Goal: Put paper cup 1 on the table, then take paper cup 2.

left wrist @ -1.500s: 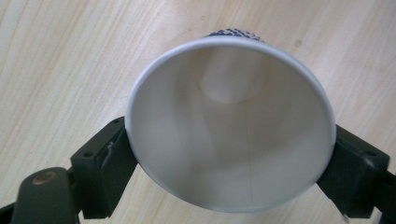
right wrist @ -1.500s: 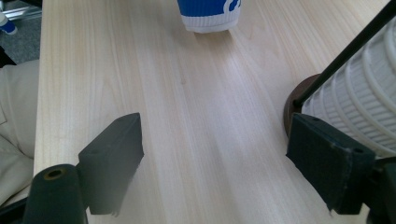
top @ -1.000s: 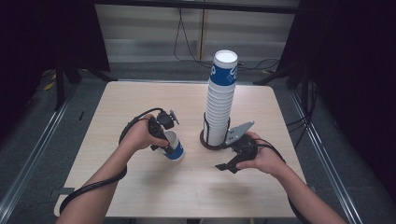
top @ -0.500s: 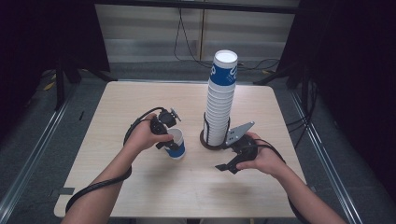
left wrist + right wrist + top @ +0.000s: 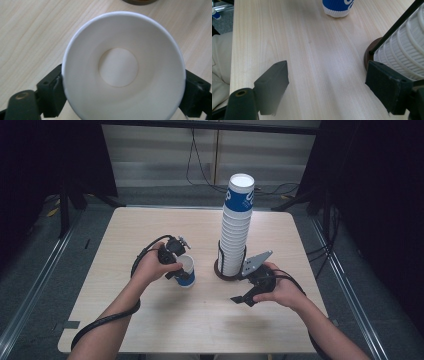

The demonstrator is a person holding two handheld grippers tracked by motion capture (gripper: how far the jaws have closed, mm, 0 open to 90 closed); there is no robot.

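Left gripper [image 5: 181,268] clamps a single paper cup [image 5: 186,270] upright on the table [image 5: 125,320], left of the cup stack [image 5: 235,227]; right gripper [image 5: 248,285], jaws wide and empty, waits beside the stack's holder [image 5: 220,271]. Likely step: setting the cup down; releasing cleanly comes next.

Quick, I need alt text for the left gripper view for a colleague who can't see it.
Looking straight down into an empty white paper cup, held upright between the left gripper's two black jaws, one at each side of its rim. Pale wooden table lies beneath.
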